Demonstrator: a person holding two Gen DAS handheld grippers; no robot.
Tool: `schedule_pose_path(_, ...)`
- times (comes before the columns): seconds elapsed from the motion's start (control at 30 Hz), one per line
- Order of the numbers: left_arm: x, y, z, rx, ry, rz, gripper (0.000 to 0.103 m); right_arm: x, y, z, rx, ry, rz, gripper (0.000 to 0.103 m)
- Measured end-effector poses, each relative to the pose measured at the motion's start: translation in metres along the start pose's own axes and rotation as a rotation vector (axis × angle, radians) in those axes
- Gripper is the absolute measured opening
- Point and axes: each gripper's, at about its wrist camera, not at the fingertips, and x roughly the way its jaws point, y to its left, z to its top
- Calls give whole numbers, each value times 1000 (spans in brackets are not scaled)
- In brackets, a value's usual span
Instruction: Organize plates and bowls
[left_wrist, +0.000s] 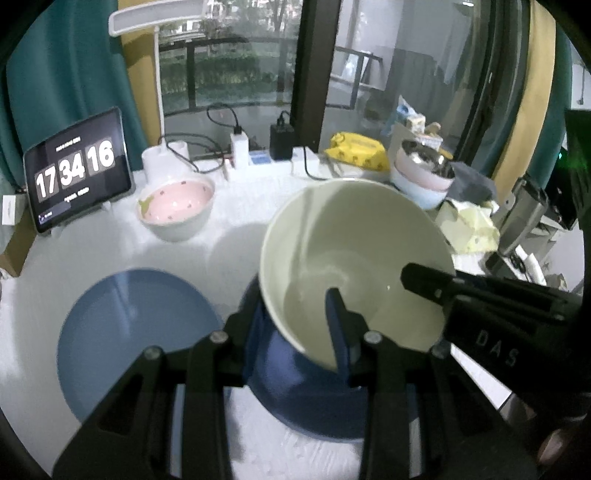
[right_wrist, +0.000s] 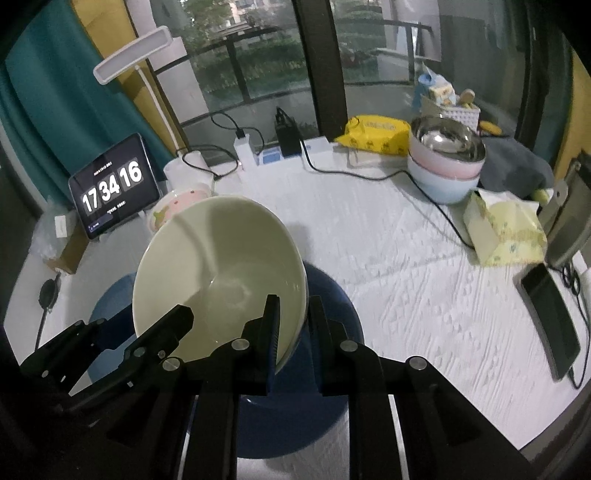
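Both grippers are gripping the rim of the tilted cream bowl (left_wrist: 354, 266): left gripper (left_wrist: 295, 321) and right gripper (right_wrist: 293, 325), jaws closed on it, above the dark blue plate (right_wrist: 328, 369). White table (right_wrist: 424, 280) is lying open rightward.

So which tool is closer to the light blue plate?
Left. The left tool grips the cream bowl by its rim on the side next to the light blue plate. The right tool grips the opposite rim, farther away.
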Motion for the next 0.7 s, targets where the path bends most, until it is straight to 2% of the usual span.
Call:
schedule_pose_path(0.47,21,-2,-23,6,76,22,34,25,-6,-21,9,84,1,16)
schedule_pose_path(0.7,23,-6,-25,26,90,25,34,27,-7,-21,-2,88,-22,17)
